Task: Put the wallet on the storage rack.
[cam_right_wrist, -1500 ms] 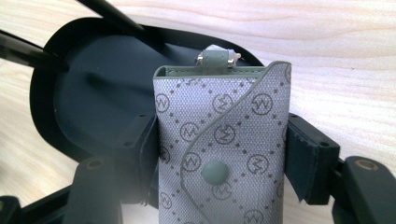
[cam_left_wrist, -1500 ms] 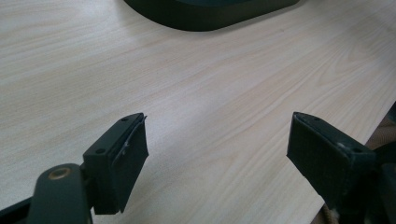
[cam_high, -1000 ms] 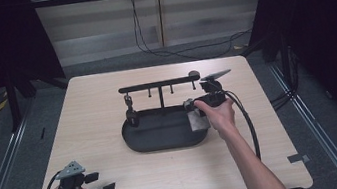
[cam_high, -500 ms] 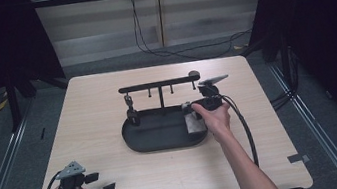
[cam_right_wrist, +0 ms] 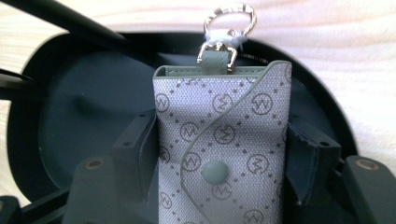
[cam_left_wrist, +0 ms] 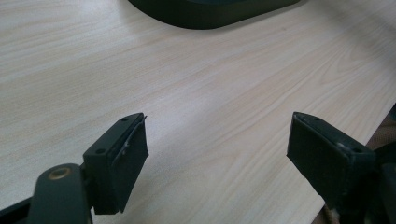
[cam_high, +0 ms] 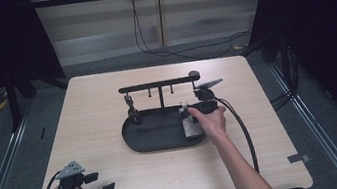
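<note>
One key pouch (cam_right_wrist: pixel 219 154) clamped between right gripper (cam_right_wrist: pixel 219 161) jaws over black tray (cam_right_wrist: pixel 70 121); left gripper (cam_left_wrist: pixel 233 154) wide open, empty (idle). Step: lifting pouch; next, clasp ring (cam_right_wrist: pixel 229 17) onto rack hook (cam_high: pixel 171 91).

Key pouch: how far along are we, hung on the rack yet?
Done: right gripper has its jaws closed on the key pouch. In hand: pouch sits over the black tray, clasp ring free. Left: likely hooking it onto the rack bar. Left gripper idle, open.
</note>
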The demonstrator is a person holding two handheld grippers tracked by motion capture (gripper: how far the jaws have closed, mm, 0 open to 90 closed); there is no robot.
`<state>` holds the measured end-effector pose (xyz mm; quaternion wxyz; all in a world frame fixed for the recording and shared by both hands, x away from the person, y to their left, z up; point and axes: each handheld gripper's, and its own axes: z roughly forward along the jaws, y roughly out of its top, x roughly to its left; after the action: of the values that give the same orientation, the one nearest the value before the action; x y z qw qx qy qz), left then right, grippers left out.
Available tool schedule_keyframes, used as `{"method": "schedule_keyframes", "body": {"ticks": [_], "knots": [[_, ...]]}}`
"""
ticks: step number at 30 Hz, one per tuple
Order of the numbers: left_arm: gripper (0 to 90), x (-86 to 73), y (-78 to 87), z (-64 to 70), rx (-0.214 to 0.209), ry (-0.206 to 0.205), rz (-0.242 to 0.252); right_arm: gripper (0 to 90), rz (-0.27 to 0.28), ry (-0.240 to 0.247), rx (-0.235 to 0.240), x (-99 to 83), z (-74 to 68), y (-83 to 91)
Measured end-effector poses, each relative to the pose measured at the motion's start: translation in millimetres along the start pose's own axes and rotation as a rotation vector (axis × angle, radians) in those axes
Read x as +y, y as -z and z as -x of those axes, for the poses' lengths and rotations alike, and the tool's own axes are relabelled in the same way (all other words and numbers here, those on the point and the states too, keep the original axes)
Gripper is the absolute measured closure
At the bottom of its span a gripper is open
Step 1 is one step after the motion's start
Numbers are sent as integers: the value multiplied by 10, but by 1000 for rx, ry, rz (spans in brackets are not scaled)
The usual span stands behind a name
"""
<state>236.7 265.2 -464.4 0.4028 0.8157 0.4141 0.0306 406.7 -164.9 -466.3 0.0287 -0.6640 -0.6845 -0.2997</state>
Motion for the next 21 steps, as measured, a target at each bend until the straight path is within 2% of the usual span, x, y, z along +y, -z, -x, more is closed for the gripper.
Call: {"method": "schedule_keyframes", "body": {"ticks": [6,10,14,16,21], "knots": [[201,0,-2,-1,-3,1,-1,341,-33,14,-7,-50,-10,-46],[201,1,-1,2,-3,1,-2,333,-34,16,-10,-83,-2,-98],[201,0,-3,-4,-4,2,-1,320,-23,47,-37,-101,-46,-119],[201,0,0,-1,-4,1,0,355,-10,44,-29,-103,-35,-113],[201,0,-2,-3,-4,1,-2,290,24,47,-14,-101,-27,-71]]}}
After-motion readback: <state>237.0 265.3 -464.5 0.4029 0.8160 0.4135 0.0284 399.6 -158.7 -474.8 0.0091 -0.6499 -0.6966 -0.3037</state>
